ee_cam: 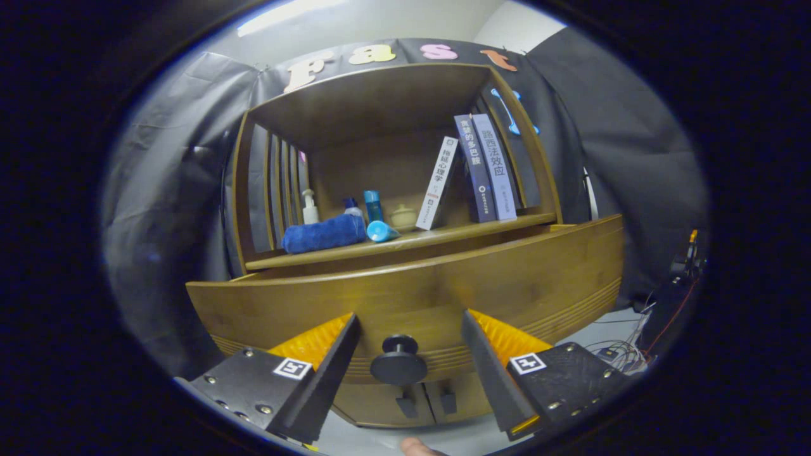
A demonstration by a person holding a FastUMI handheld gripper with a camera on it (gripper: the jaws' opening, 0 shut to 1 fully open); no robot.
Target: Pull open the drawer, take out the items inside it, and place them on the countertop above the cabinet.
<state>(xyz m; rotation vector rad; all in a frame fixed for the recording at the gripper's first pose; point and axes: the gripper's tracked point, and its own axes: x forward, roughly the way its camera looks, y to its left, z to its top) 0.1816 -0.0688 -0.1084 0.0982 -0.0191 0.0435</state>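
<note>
Fingers point(329, 354) spread wide, nothing between them but air, and dead centre in that gap sits the drawer knob point(399, 362), round and dark, just ahead of the tips. The gripper point(408, 332) is squared up to it: the knob's stem points straight back along the fingers' line, so the pull, as I read it, would run directly toward the camera.

That knob belongs to the drawer front point(412, 297), a broad wooden panel with grooves along its lower edge, stretching well past both fingers to either side. It looks to stand a little forward of the cabinet body, with a slim gap showing along its top edge, though the fisheye bend makes it hard to say how far out it is, and the drawer's inside is hidden from here. That fits either a drawer just cracked open or one pushed most of the way back.

Up above, the countertop point(443, 235) already carries a rolled blue towel point(324, 233), a pale blue bottle point(374, 208) standing and a blue-capped thing lying beside it, a white pump bottle point(309, 208), and a small pale pot point(402, 216). Three books point(485, 168) lean at the right end. Whether any of these came out of the drawer, I can't tell.

Below the knob, two small door handles point(426, 402) mark the cabinet's lower doors. A fingertip point(415, 447) of the person peeks in under the gripper.
</note>
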